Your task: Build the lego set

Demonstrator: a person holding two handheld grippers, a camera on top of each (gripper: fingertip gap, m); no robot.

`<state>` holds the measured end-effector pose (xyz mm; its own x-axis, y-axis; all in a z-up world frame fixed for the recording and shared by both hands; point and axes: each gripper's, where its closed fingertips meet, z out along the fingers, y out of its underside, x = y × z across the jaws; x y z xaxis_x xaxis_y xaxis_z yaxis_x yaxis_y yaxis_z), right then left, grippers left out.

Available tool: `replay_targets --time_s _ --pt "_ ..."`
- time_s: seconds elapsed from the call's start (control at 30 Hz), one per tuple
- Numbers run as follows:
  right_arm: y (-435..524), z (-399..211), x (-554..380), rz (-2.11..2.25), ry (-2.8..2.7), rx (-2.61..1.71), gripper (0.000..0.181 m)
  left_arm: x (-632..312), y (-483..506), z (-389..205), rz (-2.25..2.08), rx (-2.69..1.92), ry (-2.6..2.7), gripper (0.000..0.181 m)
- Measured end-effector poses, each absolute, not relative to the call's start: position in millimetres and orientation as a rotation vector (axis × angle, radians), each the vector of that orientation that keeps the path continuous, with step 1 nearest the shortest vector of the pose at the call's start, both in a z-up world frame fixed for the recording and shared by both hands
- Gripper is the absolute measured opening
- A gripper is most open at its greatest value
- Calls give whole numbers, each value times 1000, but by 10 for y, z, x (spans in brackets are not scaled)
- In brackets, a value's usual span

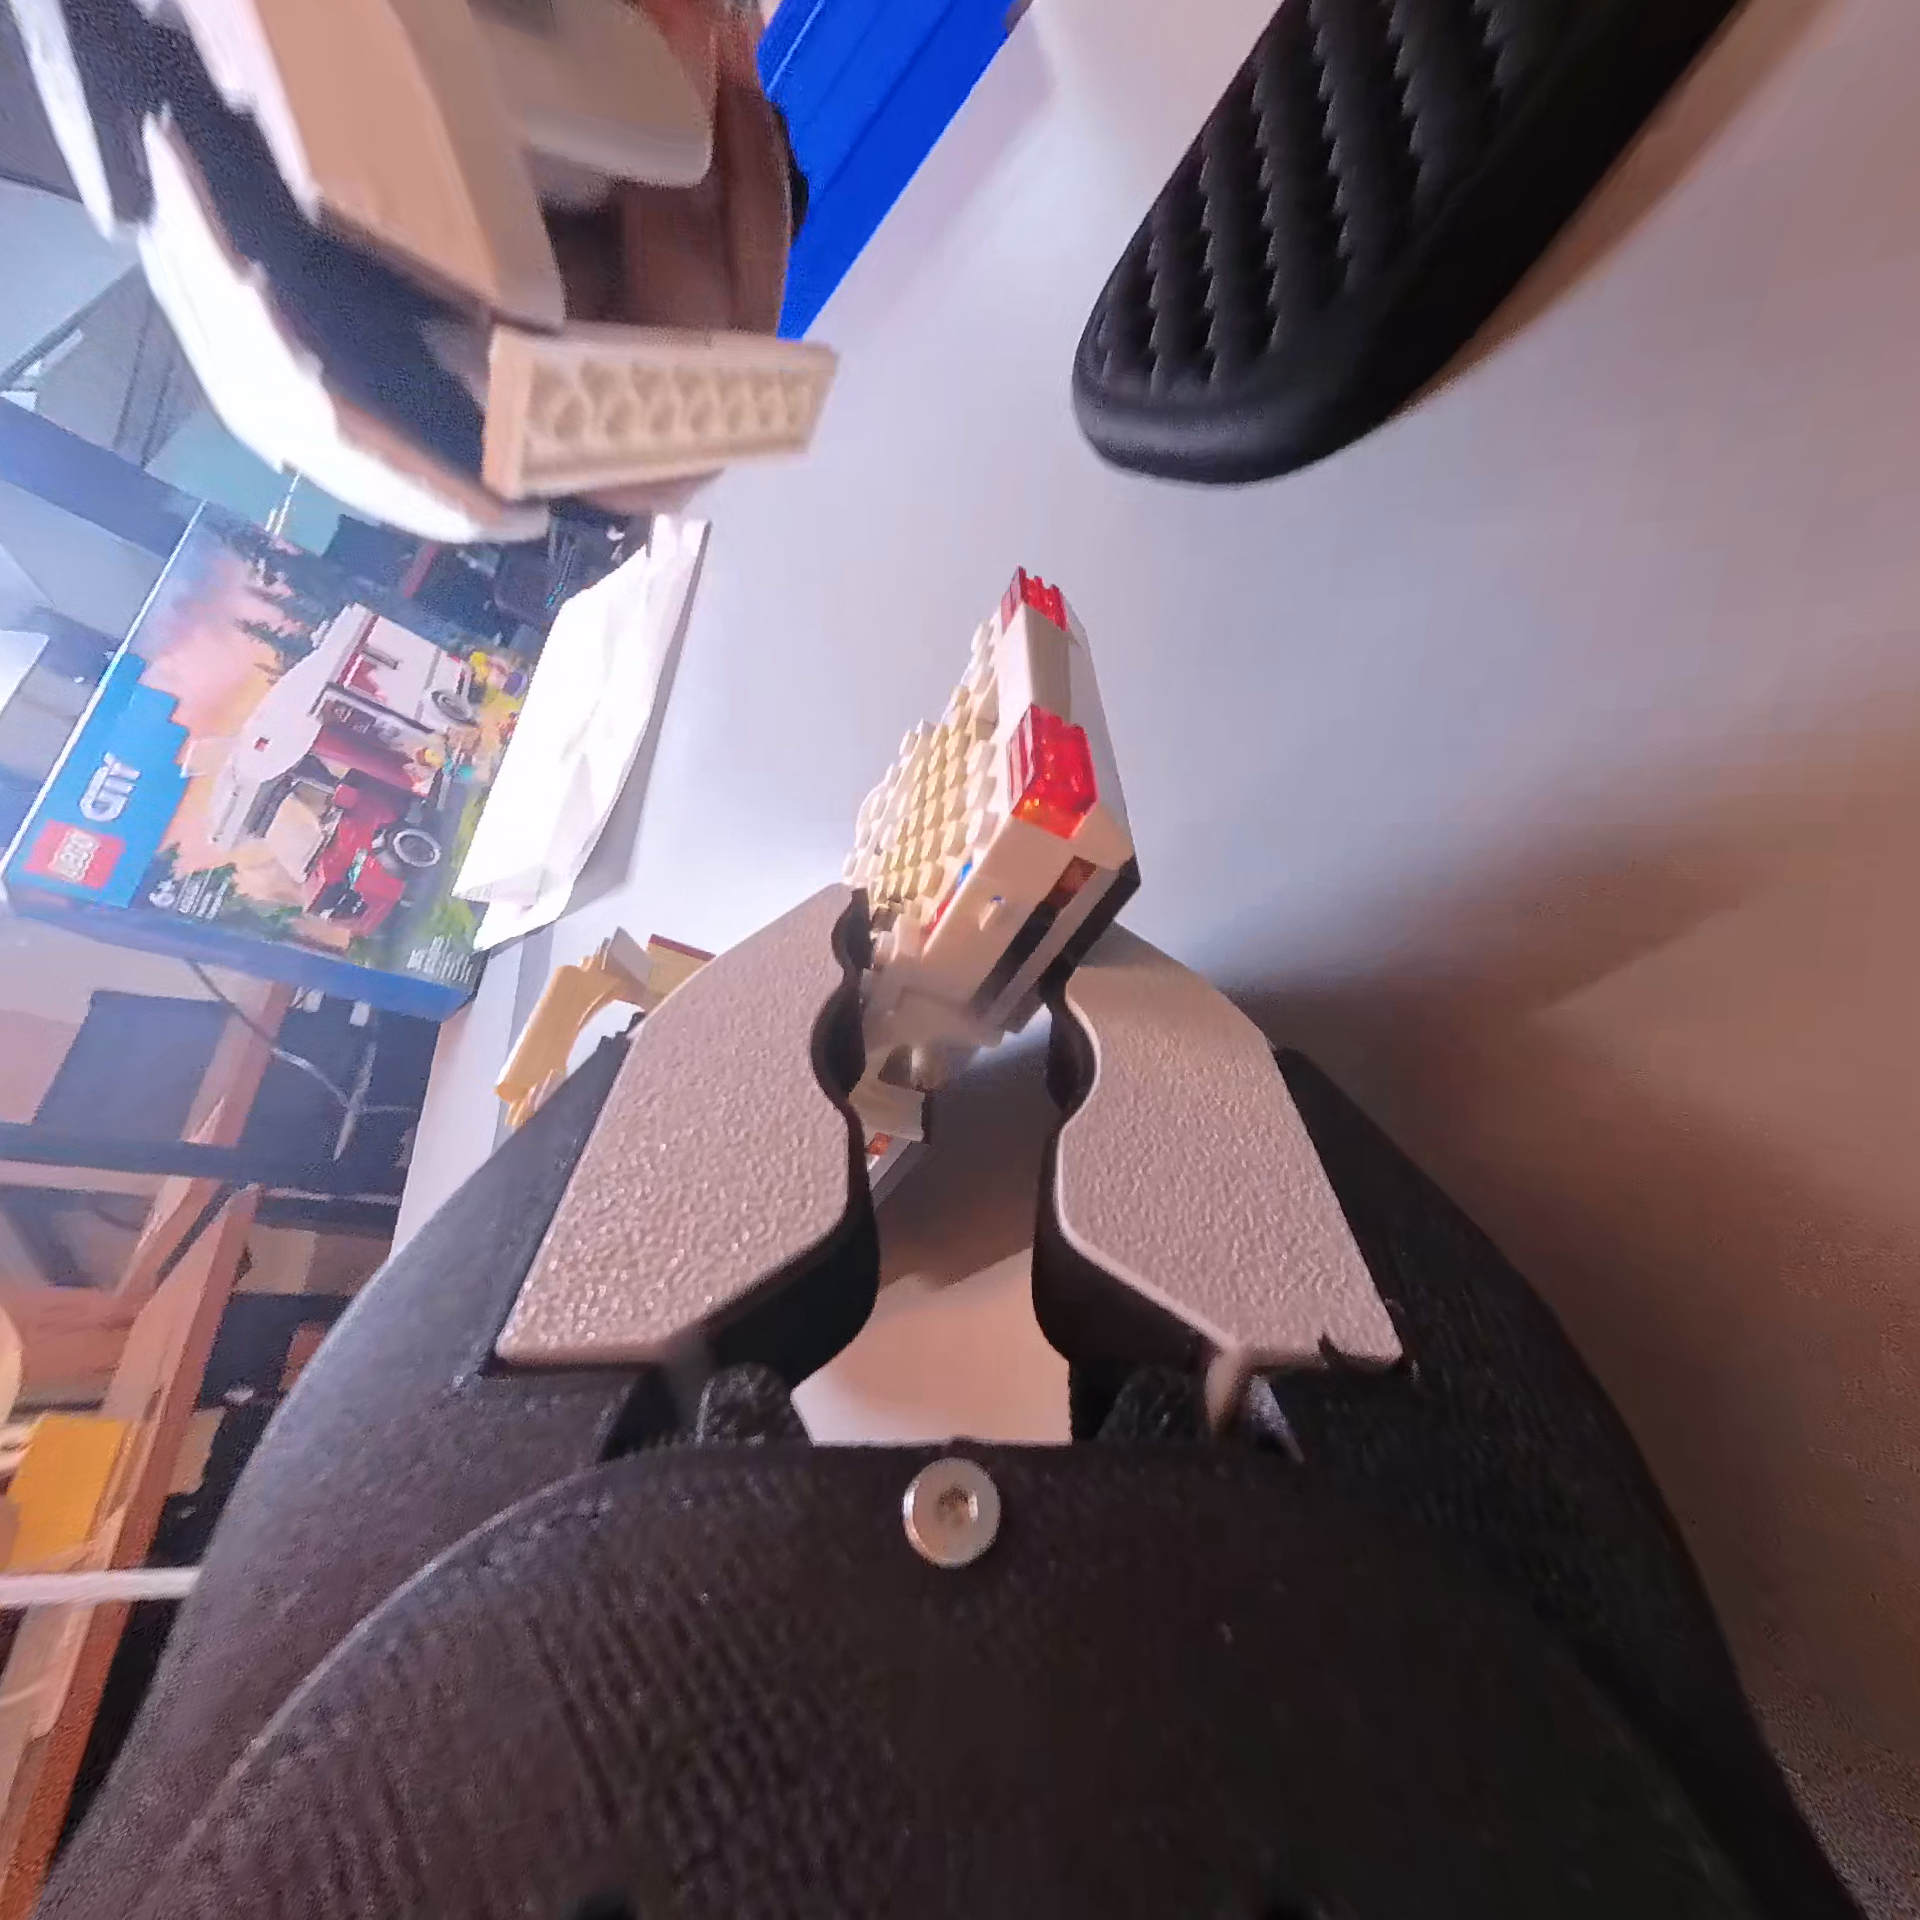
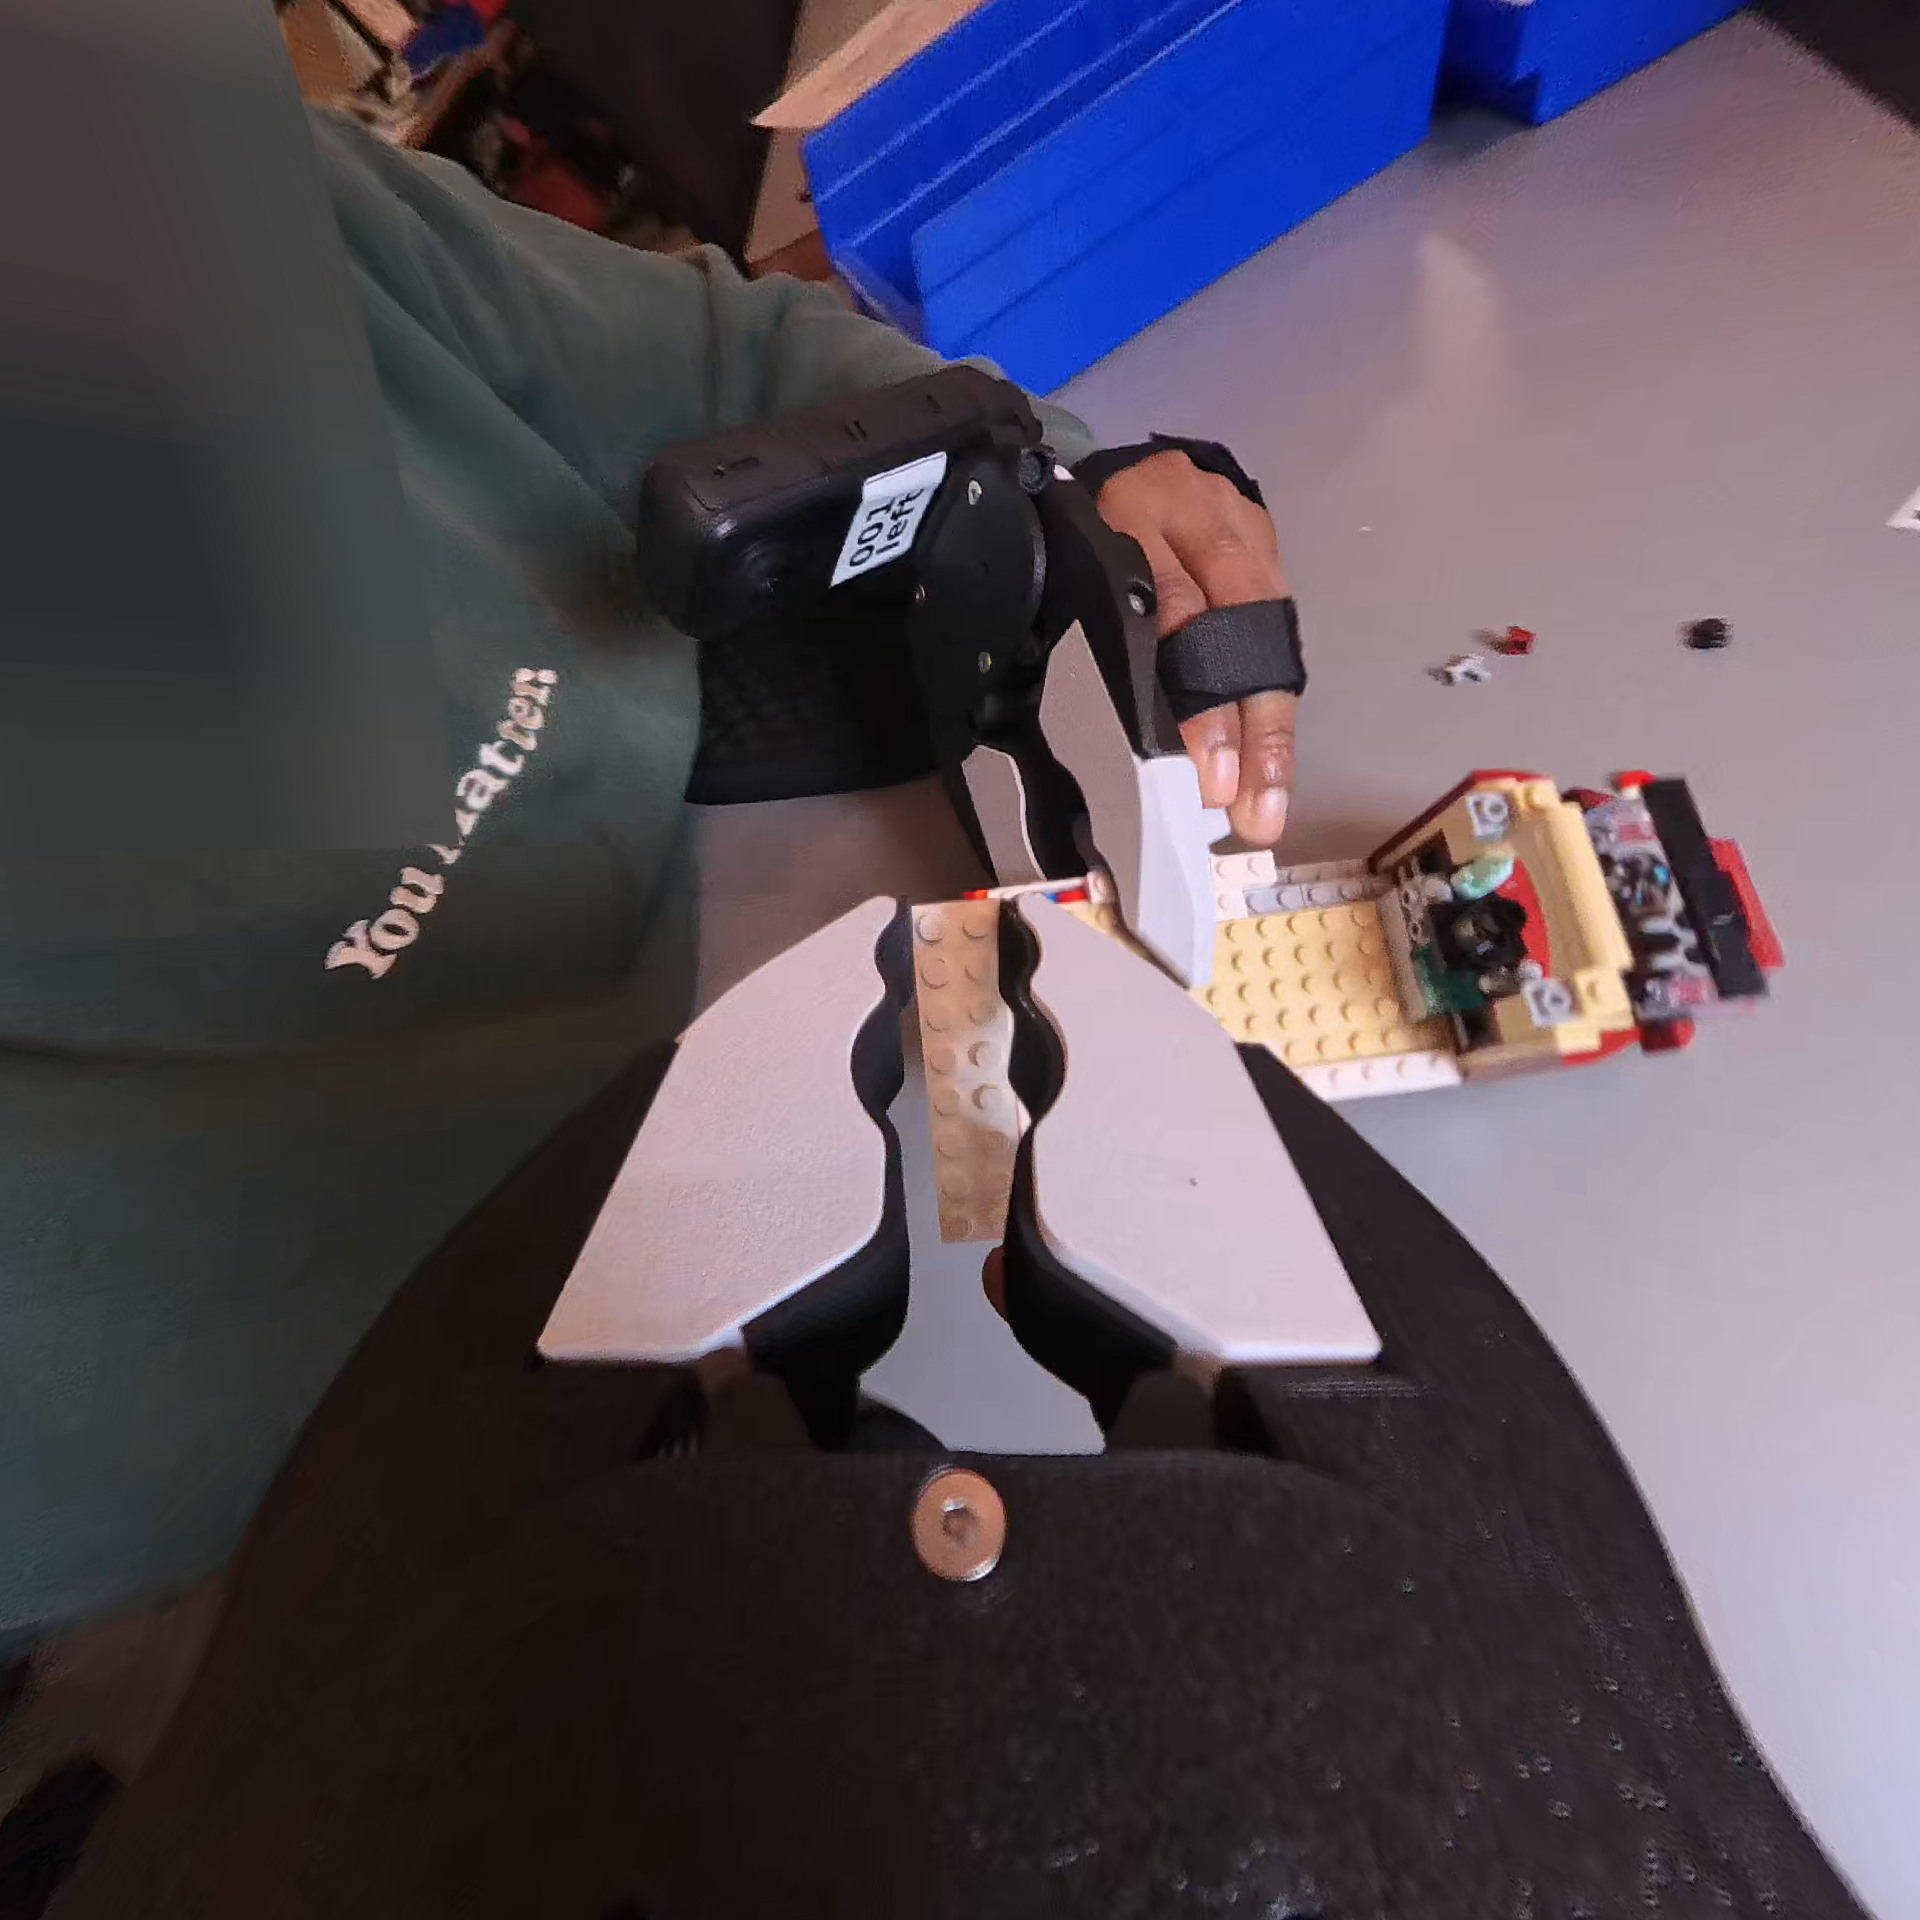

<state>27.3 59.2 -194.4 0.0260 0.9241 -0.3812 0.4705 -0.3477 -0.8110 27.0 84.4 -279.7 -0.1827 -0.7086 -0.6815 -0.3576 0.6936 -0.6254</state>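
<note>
Fingers, left: the left gripper (image 1: 951,971) pinches the rear end of the lego vehicle (image 1: 987,800), its grey fingers (image 1: 727,1101) closed on the white body just behind the red tail-light bricks (image 1: 1051,767).
Fingers, right: the right gripper (image 2: 961,1039) pinches a long tan plate (image 2: 966,1070) by its edges, studs facing the camera, the plate lying along the fingers (image 2: 758,1132).
Vehicle: in the right wrist view it rests on the grey worktop (image 2: 1558,1299), tan studded floor open, cab with red trim at the far end.
Step in hand: by my reading, bringing the plate over to the held model; plate and model are near but not yet joined.
Next move calls for: lining the plate's studs up with the open floor or wall, then pressing down while the left holds firm.
Around: set box (image 1: 281,769) and a white paper bag (image 1: 582,727) at the worktop's edge; blue bins (image 2: 1091,177) behind; a few loose small pieces (image 2: 1496,655) well apart from the model.
</note>
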Motion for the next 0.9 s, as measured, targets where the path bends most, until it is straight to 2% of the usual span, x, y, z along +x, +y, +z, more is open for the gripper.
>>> replay_targets --time_s 0.33,0.73,0.9 --pt "704 -2399 336 1126 -1277 -1912 16 -65 1466 -3076 -151 -949 1849 38" --pt "871 -2614 69 972 -1438 -1908 16 -362 1318 -3131 -182 -1077 1924 49" --pt "961 -2678 -63 951 -1490 -1920 16 -470 1342 -3114 9 -1021 1956 48"
